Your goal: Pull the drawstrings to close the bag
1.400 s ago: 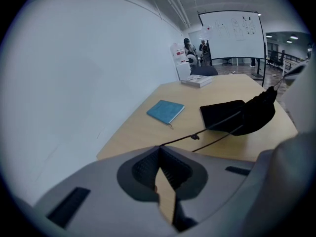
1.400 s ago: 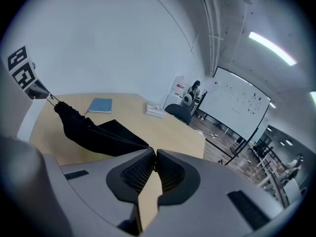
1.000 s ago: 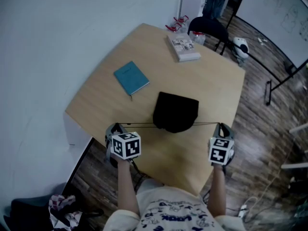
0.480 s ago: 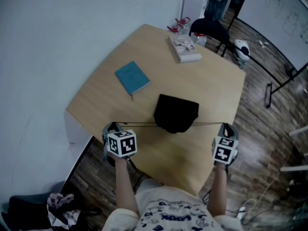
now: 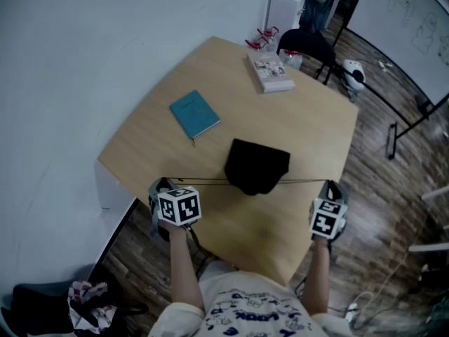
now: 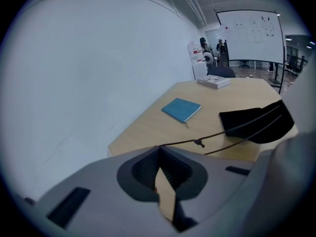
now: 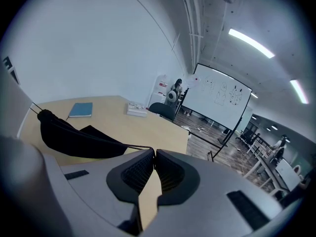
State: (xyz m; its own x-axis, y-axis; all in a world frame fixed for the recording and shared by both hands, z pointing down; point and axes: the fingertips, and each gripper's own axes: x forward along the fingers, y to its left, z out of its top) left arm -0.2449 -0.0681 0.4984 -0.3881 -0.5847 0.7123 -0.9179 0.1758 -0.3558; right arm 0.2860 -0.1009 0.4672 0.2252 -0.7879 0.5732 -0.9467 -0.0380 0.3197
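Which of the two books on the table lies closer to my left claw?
The thin teal notebook, left of the black fabric bag; the thick white book sits at the far edge.

A pale wooden bench (image 5: 309, 139) with angled corners stands against a plain, pale wall (image 5: 70, 62), on a floor (image 5: 382, 188) of dark wood planks. Past its far end there's a black chair (image 5: 303, 42) and a white cabinet (image 5: 283, 7), with a whiteboard (image 6: 249, 31) on a stand further back. Long strip lights (image 7: 249, 42) glow on the ceiling overhead.
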